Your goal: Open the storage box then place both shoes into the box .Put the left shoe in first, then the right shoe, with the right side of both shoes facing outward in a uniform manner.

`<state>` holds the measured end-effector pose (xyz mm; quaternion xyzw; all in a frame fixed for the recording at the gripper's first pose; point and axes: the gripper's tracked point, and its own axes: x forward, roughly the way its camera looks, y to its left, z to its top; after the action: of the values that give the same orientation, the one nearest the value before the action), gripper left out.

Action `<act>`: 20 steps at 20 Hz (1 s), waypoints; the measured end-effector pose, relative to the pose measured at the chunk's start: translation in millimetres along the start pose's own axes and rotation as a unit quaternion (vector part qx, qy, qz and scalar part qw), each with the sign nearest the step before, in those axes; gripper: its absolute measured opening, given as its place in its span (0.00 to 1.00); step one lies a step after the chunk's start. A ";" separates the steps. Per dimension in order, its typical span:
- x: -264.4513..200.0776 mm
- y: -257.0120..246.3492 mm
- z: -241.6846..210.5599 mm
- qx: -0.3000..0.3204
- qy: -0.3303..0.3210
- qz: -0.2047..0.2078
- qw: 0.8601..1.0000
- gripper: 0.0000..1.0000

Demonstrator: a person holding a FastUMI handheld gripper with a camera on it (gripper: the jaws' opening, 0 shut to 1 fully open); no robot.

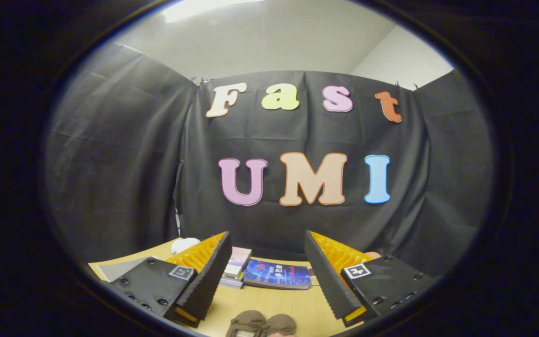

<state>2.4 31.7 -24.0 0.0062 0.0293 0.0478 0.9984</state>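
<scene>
fingers: my gripper [269,276] is spread wide, nothing between the fingers; held high and level over the table [269,304], so I read this as the starting pose before any reach.
shoes: a brown pair [262,324] sits on the table right below and between my fingers, side by side and touching; only the tops show, so which is left and which is right I can't tell yet.
storage box: can't place it from here; possibly the pale shape [185,244] beyond my left finger, but that's a guess.
clutter: a stack of books [237,267] and a blue book [277,274] lie flat near the back wall, beyond the fingers, well clear of the shoes, so they shouldn't block the grab.
step: box opening is first; fingers are already wide for a lid or flap.
</scene>
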 end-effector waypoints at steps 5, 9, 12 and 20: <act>4.0 38.1 -29.7 0.045 0.038 0.055 0.997 0.99; 4.5 77.9 -74.9 0.109 0.099 0.106 0.983 0.99; -3.1 112.0 -128.2 0.174 0.171 0.139 0.960 0.99; -31.9 165.6 -228.0 0.323 0.303 0.172 0.880 0.99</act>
<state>-58.6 195.6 -247.2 0.3184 0.3431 0.2061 0.8593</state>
